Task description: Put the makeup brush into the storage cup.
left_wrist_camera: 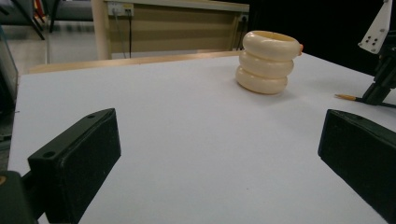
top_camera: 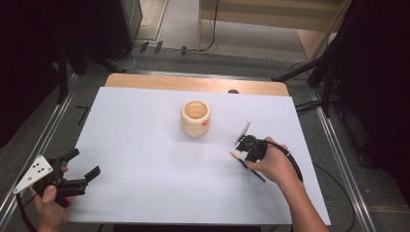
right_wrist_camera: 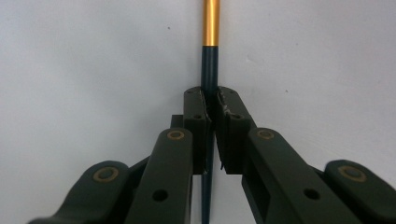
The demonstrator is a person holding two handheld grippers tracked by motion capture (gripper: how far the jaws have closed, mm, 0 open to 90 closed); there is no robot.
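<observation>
A thin dark pencil [top_camera: 247, 165] with a gold end lies on the white table [top_camera: 145, 145], near its right side. The right gripper [right_wrist_camera: 210, 100] has its jaws pinched tight on the pencil. A cream ring pot [top_camera: 196, 117] stands apart, near the middle. The left gripper [top_camera: 83, 164] sits by the left front corner with jaws wide apart, holding nothing. Bare table lies between them.

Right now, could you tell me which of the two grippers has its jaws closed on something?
The right gripper: its jaws are shut on a dark, gold-banded pencil lying on the table. The left gripper stands wide open, holding nothing.
</observation>
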